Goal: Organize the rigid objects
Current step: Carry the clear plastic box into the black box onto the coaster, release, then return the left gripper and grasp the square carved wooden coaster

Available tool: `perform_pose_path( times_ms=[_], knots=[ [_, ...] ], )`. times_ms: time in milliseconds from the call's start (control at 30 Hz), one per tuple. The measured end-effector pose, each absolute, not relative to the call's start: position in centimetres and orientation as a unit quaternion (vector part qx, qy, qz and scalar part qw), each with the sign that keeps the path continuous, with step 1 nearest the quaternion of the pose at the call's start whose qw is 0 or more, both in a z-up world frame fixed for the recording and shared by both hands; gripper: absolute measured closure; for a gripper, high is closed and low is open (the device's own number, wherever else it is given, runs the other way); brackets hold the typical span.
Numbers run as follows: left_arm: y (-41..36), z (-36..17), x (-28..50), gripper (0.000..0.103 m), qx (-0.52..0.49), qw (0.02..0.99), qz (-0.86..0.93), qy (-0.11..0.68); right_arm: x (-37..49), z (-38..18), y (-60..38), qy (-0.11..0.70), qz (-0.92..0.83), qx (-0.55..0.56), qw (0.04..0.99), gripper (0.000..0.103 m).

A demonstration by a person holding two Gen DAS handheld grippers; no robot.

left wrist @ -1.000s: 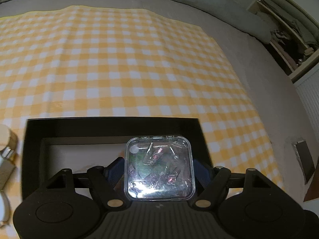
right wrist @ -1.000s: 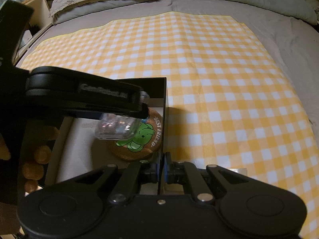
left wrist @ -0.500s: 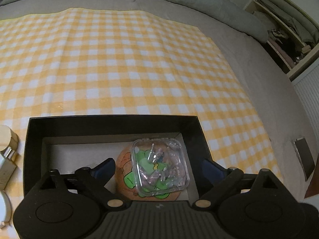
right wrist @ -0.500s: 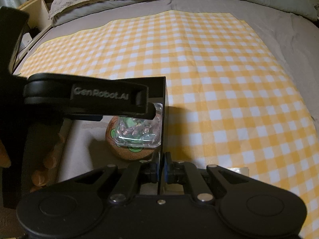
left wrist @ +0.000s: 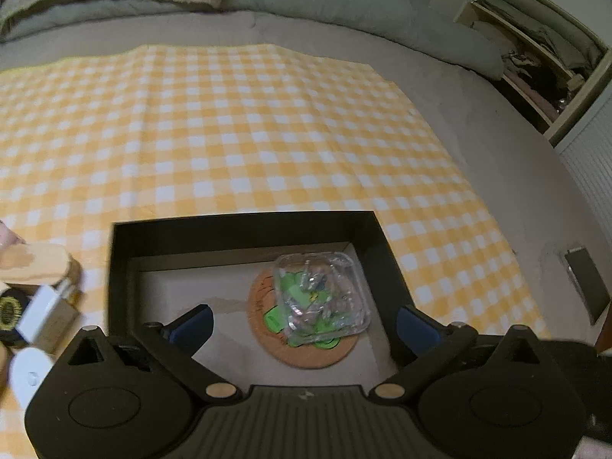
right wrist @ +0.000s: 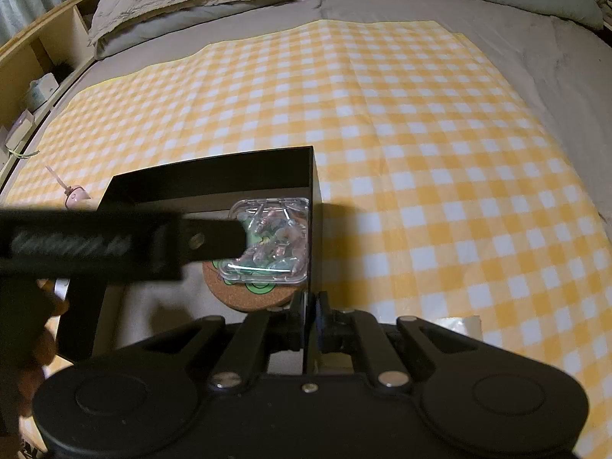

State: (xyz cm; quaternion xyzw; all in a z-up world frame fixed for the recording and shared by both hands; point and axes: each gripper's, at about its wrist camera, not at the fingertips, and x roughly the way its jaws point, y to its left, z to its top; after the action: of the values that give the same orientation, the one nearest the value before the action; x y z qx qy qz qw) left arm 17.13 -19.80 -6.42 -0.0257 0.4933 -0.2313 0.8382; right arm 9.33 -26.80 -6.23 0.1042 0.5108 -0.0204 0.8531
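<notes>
Clear case (left wrist: pixel 323 296) on coaster (left wrist: pixel 302 348) — released, below left gripper's (left wrist: pixel 304 319) just-spread fingers (left wrist: pixel 415 323).

left gripper arm (right wrist: pixel 114 244) blurs across the box (right wrist: pixel 214 176); cork coaster (right wrist: pixel 244 294) perhaps half hidden.

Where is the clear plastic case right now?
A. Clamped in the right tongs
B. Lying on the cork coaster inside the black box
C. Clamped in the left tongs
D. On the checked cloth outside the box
B: the clear plastic case lies on the cork coaster inside the black box, and the left tongs stand wide open around it, touching nothing.
</notes>
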Motion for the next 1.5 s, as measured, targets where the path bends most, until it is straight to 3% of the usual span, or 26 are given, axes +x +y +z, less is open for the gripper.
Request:
perform_pose_path(
  times_ms=[333, 767, 1133, 1500],
  knots=[
    [-16.5, -2.2, 14.1, 0.000, -0.011, 0.862, -0.241, 0.446, 9.2, -6.3, -27.2, 0.508, -0.029, 0.122, 0.852, 0.091],
    [-8.0, 0.0, 13.0, 0.000, -0.039, 0.889, -0.163, 0.427, 9.4, -6.7, -26.8, 0.521, -0.036, 0.108, 0.846, 0.091],
    [0.4, -3.1, 15.0, 0.000, -0.053, 0.891, -0.049, 0.449, 9.5, -6.8, -26.7, 0.524, -0.036, 0.103, 0.845, 0.091],
    [3.5, -9.1, 15.1, 0.000, 0.029, 0.860, -0.025, 0.509, 9.6, -7.0, -26.8, 0.526, -0.035, 0.098, 0.844, 0.091]
  ],
)
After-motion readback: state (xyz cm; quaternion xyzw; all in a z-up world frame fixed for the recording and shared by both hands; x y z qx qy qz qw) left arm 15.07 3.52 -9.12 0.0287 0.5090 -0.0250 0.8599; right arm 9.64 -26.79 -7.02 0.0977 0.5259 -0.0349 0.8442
